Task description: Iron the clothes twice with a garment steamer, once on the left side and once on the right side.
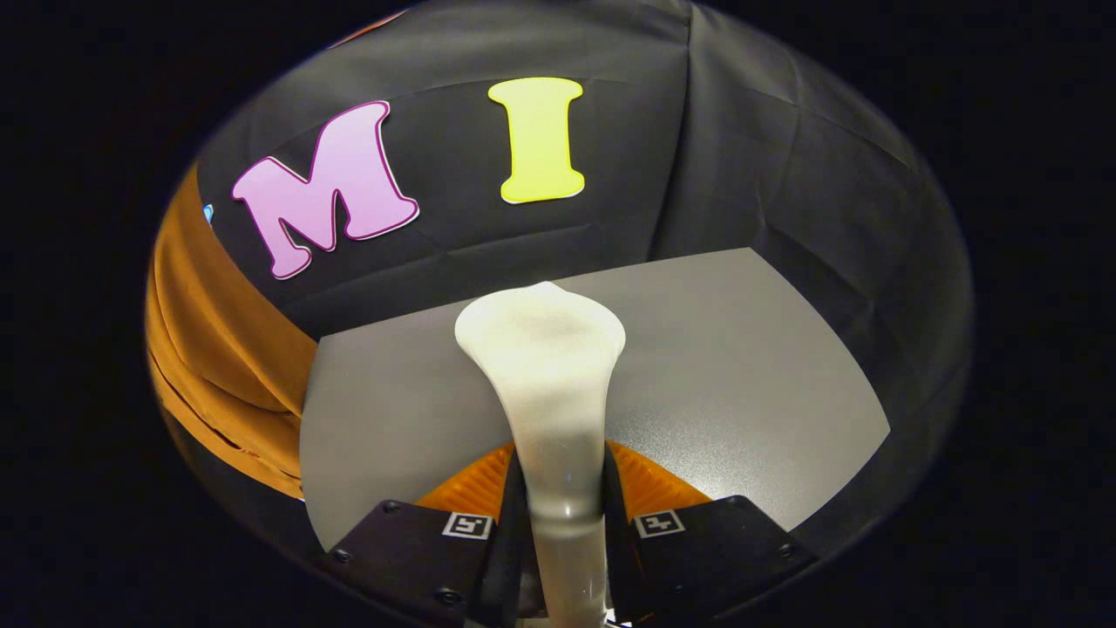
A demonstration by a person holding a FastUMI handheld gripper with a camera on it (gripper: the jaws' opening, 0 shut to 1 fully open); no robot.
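both fingers of the tongs (561, 515) press on the slim handle of the garment steamer (545, 384), 1 finger on each side, so the tongs are pinching it firmly and nothing is loose as far as one can see. the steamer is pale and stands out straight ahead along the fingers; its wide head is beyond the fingertips, over the middle of the grey worktop (741, 366), and it seems to be in the air, not lying on the surface.

the clothes (218, 349), an orange garment, hang off to the left, past the left edge of the worktop and in front of the black booth wall. the steamer head is well apart from the cloth and it does not point at it yet.

my judgement: the step in hand is to bring the head over to the garment for 1 of the 2 passes. to do it well, the person should turn the tongs to the left until the flat face of the head looks at the cloth, then come near and go along 1 side in a slow, even stroke, the face just touching the fabric. the grip should not slip, because the handle looks smooth and narrow. which side is ironed already i cannot tell; both passes may remain.
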